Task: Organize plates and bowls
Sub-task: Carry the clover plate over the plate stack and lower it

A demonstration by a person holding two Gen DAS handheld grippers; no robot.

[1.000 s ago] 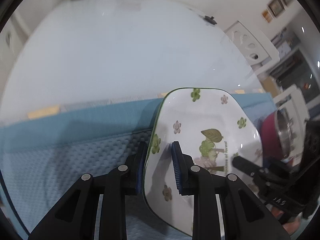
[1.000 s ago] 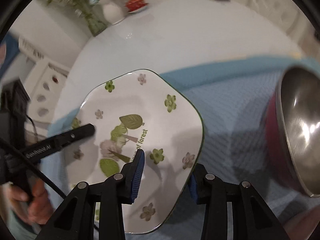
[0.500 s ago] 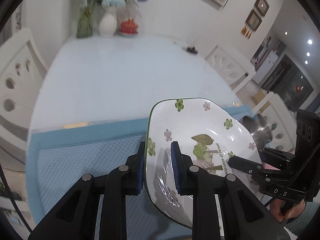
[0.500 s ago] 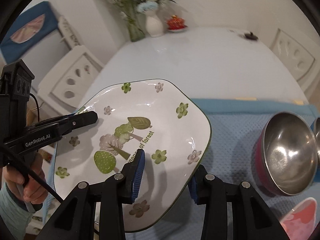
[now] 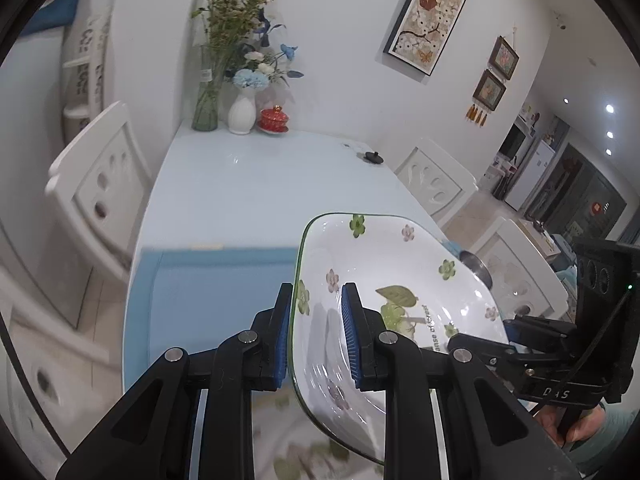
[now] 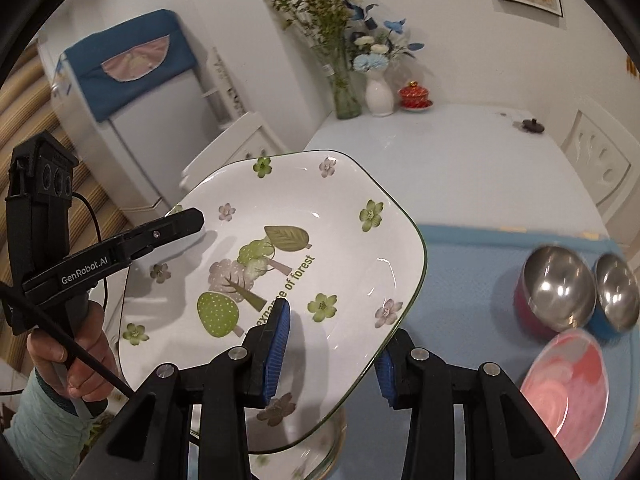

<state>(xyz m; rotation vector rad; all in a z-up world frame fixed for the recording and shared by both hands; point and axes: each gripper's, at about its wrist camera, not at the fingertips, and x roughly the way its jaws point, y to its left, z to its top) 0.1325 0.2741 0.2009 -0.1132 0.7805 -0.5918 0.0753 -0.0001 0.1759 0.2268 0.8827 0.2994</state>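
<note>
A white plate [image 6: 280, 248] printed with green trees and small flowers is held up in the air above the blue mat [image 6: 472, 280], clear of the table [image 6: 452, 168], and gripped on two sides. The left gripper [image 5: 316, 328] has its jaws closed on the plate's left rim, one blue pad under the edge and one on the inner face. The right gripper [image 6: 332, 348] has its jaws clamped across the plate's near edge, one pad on top beside the printed words and one underneath. Directly below the plate, more dishes of the same pattern [image 6: 320, 452] lie blurred. On the mat to the right of the plate stand a red-sided steel bowl [image 6: 556, 292], a blue-sided steel bowl [image 6: 616, 292] touching it, and nearer, a pink plate [image 6: 568, 392]. Far behind the plate, at the table's back edge, are vases of flowers [image 6: 352, 60].
</note>
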